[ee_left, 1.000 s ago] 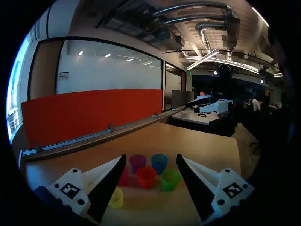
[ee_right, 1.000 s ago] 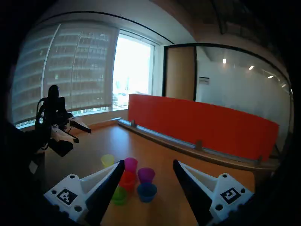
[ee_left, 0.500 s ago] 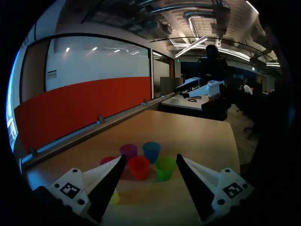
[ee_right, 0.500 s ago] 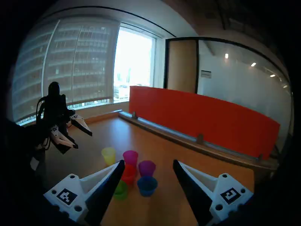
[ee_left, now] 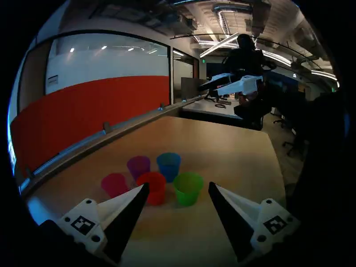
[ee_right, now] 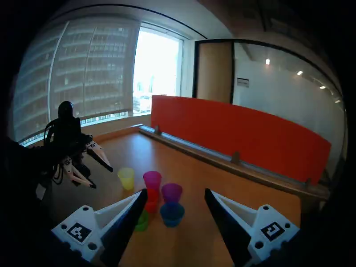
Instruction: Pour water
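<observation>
A cluster of small plastic cups stands on the wooden table [ee_left: 231,151]. In the left gripper view I see a pink cup [ee_left: 114,184], a purple cup [ee_left: 138,166], a blue cup [ee_left: 169,164], a red cup [ee_left: 151,187] and a green cup [ee_left: 188,188]. My left gripper [ee_left: 177,184] is open just short of them, holding nothing. In the right gripper view a yellow cup [ee_right: 126,178] stands at the cluster's left, with the blue cup [ee_right: 172,213] nearest. My right gripper [ee_right: 175,191] is open and empty above them. The left gripper [ee_right: 82,162] hovers beside the yellow cup. I cannot tell what the cups contain.
An orange partition [ee_right: 240,133] on a metal rail [ee_left: 111,129] bounds the table's far side. Bright windows [ee_right: 155,75] lie beyond the table end. The right gripper [ee_left: 231,83] and the person holding it show dark past the far table edge. Bare tabletop surrounds the cups.
The left gripper has swung and dipped, so the cups sit higher in its view and the yellow cup has gone from it. In the right gripper view the left gripper has come down toward the yellow cup.
</observation>
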Available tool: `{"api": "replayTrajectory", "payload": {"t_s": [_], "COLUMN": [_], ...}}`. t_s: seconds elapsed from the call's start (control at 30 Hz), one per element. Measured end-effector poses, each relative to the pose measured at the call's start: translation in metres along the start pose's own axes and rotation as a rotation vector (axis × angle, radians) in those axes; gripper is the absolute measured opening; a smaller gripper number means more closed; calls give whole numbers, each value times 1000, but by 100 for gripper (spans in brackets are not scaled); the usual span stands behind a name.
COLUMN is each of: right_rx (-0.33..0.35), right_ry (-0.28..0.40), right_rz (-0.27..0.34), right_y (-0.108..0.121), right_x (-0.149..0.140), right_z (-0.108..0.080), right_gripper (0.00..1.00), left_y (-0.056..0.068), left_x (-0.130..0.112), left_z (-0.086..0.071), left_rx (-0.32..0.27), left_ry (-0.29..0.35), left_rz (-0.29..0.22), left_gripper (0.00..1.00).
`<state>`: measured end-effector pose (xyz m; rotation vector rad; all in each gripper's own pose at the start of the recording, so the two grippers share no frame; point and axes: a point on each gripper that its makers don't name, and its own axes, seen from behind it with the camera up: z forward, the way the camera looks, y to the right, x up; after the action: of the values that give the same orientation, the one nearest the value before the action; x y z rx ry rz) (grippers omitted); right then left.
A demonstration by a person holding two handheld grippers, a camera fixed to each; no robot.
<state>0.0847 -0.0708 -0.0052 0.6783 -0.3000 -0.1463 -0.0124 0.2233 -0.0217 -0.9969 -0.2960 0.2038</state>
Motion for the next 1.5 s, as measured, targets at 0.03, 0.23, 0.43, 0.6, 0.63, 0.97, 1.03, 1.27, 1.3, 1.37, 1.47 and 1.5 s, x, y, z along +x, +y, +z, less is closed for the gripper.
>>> {"api": "replayTrajectory", "payload": {"t_s": [0.03,0.23,0.43,0.6,0.63,0.97,1.03,1.27,1.3,1.37,1.47,1.5], "right_rx": [0,-1,-2,-4,-4,-6,-8,-12,-12,-13,-15,-16], "right_ry": [-2,-13,-18,-21,-21,-27,-28,-31,-32,-33,-34,-34], "right_rz": [1,1,3,1,1,-3,-3,1,1,1,2,3], "right_y": [1,3,6,8,8,11,12,16,16,17,20,20], "right_x": [-1,-7,-10,-11,-11,-12,-12,-14,-15,-16,-17,-18], "right_z": [0,3,6,8,9,12,12,14,14,15,16,16], "right_gripper": [99,99,99,99,99,99,99,99,99,99,99,99], "left_y": [2,10,17,17,17,19,20,19,19,20,23,24], "left_x": [-3,-19,-30,-40,-43,-64,-64,-68,-67,-67,-65,-65], "left_z": [3,21,38,50,53,77,81,97,99,102,107,108], "left_rx": [-5,-27,-48,-50,-51,-63,-66,-69,-70,-72,-87,-89], "left_ry": [-7,-45,-68,-90,-96,-142,-144,-160,-160,-161,-162,-165], "left_rz": [3,18,16,23,25,27,23,26,27,27,24,25], "left_gripper": [99,99,99,99,99,99,99,99,99,99,99,99]}}
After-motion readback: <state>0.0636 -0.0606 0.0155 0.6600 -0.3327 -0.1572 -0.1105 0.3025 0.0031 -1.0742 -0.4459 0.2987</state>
